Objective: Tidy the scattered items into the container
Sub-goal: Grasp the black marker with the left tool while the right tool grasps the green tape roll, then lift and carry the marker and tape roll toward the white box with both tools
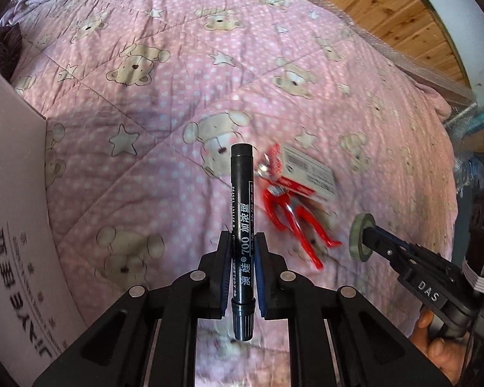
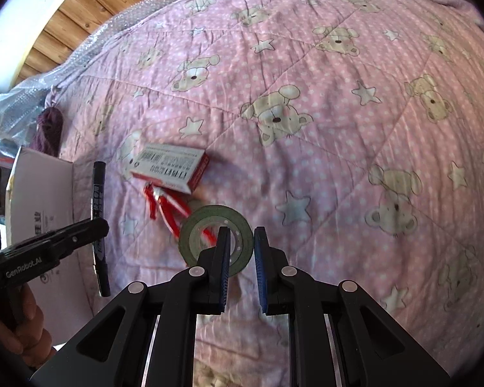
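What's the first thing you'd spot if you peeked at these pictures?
The black marker stands out, pinched upright in the left gripper above the pink teddy-bear quilt. Beside it, red-handled pliers lie on the quilt against a red and white box. The right gripper carries a green tape roll.

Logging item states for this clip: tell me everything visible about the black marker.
The black marker is a capped, glossy plastic pen with white print, including "700", along its barrel. It is clamped mid-barrel between the blue-padded fingers of the left gripper, pointing forward along them, one end toward the camera. It is lifted off the pink quilt. In the right wrist view it hangs beside the white cardboard box. Only the gripper pads touch it.
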